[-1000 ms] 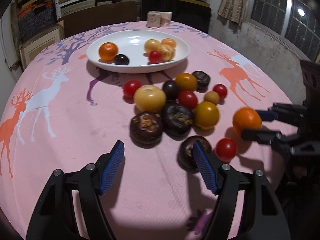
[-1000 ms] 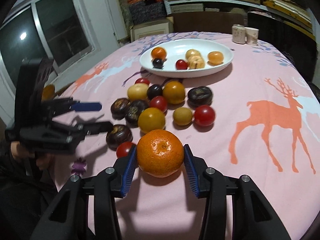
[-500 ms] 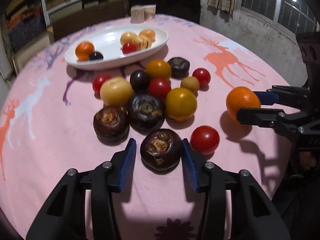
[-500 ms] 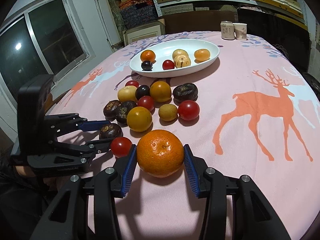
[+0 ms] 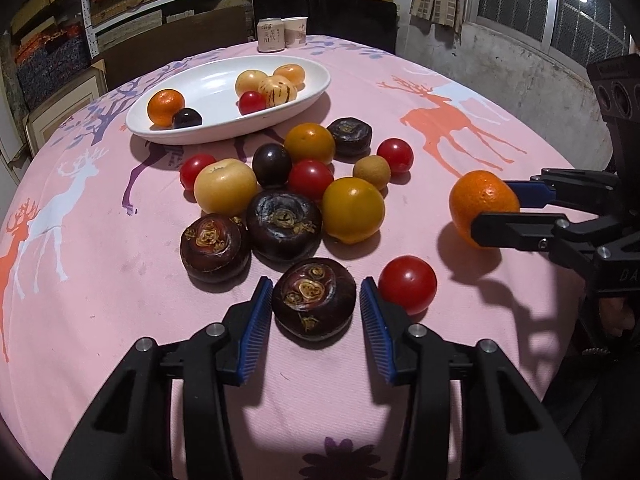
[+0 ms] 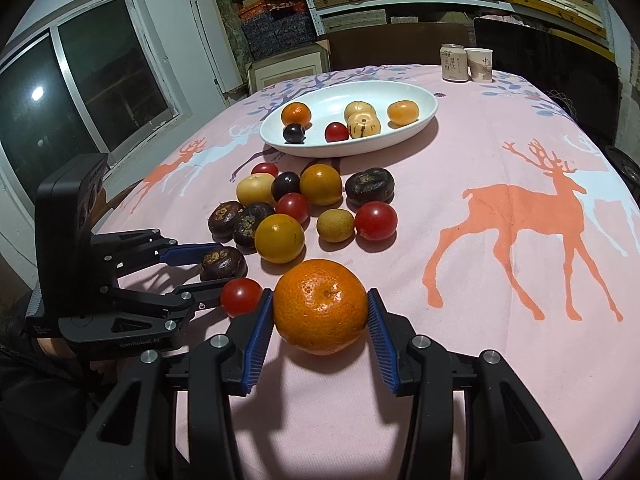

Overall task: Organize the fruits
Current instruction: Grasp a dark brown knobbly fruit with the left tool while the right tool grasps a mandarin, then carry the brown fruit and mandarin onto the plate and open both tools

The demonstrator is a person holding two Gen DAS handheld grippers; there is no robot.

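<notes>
Beyond white plate (image 6: 424, 118), can (image 6: 453, 62) with unreadable characters, left gripper (image 5: 316, 312) closing around dark fruit (image 5: 314, 298), right gripper (image 6: 320, 314) pinching orange (image 6: 320, 306)

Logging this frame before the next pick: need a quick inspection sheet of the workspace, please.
Surface: round table under a pink deer-print cloth, faint smudges.
Job's things: white oval plate holding six fruits; a loose cluster of red, yellow, orange and dark fruits on the cloth in front of it.
Clutter: a drink can beside a paper cup at the far edge.
Grippers: left gripper closing around a dark brown flattened fruit, small gaps still visible; right gripper shut on a bright orange mandarin.
Cables: nothing seen.
Surroundings: shelves of stacked boxes, dark windows, bare wall.
</notes>
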